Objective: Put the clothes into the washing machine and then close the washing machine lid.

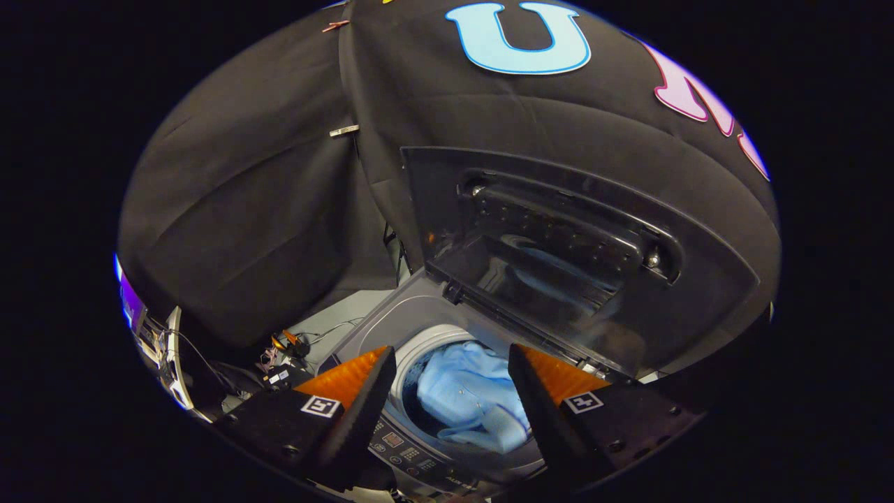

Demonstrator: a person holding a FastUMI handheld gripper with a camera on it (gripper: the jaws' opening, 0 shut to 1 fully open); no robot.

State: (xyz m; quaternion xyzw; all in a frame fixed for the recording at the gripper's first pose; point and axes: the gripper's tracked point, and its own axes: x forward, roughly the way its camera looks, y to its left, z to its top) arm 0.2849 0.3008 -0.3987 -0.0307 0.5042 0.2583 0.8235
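Open tool (447, 391), holding nothing, above the washing machine (377, 328); between its fingers, soft light-blue clothes (468, 402) lie in the drum; at right, the raised lid (559, 258), rigid and probably light, is best taken at its upper edge.

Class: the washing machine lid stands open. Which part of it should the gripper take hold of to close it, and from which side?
Take the lid by its upper free edge, coming from above: it stands raised, hinged behind the drum holding the blue garment. The open gripper hovers empty over the drum.
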